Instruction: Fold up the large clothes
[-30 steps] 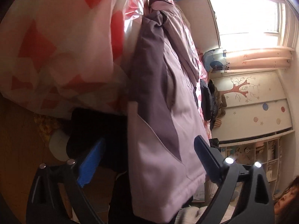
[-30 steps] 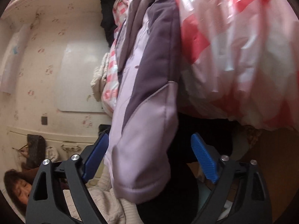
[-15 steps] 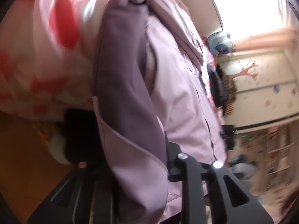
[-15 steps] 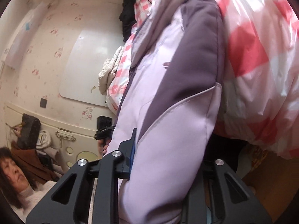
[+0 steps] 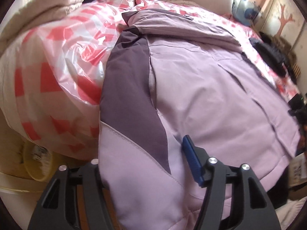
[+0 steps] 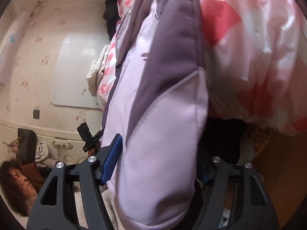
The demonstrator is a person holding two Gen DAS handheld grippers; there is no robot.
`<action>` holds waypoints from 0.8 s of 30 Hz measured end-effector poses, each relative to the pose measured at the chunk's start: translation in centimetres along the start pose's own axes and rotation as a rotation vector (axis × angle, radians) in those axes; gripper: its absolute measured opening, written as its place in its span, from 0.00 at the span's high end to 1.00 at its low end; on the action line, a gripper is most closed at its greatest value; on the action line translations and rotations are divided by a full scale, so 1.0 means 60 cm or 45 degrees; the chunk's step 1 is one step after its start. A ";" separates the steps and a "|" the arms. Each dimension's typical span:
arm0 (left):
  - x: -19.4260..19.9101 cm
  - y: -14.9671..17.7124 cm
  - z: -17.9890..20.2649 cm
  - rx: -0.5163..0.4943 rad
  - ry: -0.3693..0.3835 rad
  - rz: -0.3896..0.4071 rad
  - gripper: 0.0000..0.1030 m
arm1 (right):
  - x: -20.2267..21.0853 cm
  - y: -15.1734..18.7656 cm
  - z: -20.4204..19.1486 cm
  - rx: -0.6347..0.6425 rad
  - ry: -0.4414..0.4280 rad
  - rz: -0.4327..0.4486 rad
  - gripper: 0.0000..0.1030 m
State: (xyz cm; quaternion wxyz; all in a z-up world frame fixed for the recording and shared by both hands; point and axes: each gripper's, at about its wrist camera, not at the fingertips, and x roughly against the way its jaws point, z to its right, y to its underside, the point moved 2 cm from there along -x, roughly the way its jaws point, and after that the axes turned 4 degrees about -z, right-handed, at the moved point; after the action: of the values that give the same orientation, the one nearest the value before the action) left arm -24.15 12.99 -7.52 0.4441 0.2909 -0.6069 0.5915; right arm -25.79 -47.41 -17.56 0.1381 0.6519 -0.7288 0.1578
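Observation:
A large lilac jacket (image 5: 201, 95) with dark purple panels lies spread on a bed covered by a red-and-white checked plastic sheet (image 5: 57, 72). My left gripper (image 5: 142, 164) is shut on the jacket's thick lower hem, the fabric bulging between the blue-padded fingers (image 5: 191, 159). In the right wrist view the jacket (image 6: 157, 124) hangs over the bed edge. My right gripper (image 6: 155, 163) is shut on the other corner of the hem; its left blue pad (image 6: 112, 159) presses the fabric and its right pad is hidden.
A cream quilt (image 5: 38, 13) lies at the bed's far left. Dark clothes (image 5: 272, 55) lie at the bed's right. A yellow basin (image 5: 36, 163) stands on the floor below the bed. A person (image 6: 17, 184) sits at lower left by the wall (image 6: 38, 57).
Both grippers closed from open onto the jacket's hem. The left gripper then swung up, so the jacket and bed now show from above.

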 end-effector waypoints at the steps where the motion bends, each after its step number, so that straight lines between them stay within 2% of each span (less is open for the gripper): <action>1: 0.002 0.000 0.001 -0.013 -0.027 0.009 0.35 | 0.000 0.002 0.003 -0.011 0.003 0.000 0.33; 7: -0.009 0.003 0.010 -0.087 -0.131 0.037 0.26 | -0.009 -0.001 0.008 -0.050 0.028 -0.001 0.26; 10: -0.007 0.003 0.020 -0.130 -0.181 0.049 0.26 | -0.015 -0.007 0.009 -0.066 0.034 -0.001 0.23; 15: -0.007 0.004 0.024 -0.170 -0.255 0.074 0.19 | -0.033 -0.012 0.009 -0.081 0.037 -0.017 0.22; 18: -0.010 0.007 0.029 -0.211 -0.317 0.072 0.18 | -0.039 -0.014 0.012 -0.086 0.032 -0.023 0.21; 24: -0.008 0.007 0.026 -0.215 -0.311 0.086 0.18 | -0.042 -0.017 0.018 -0.091 0.026 -0.029 0.20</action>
State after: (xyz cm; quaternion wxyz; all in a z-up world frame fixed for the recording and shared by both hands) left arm -24.58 11.45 -7.97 0.3698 0.3017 -0.7134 0.5132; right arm -24.51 -45.68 -19.52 0.1707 0.6531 -0.7250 0.1366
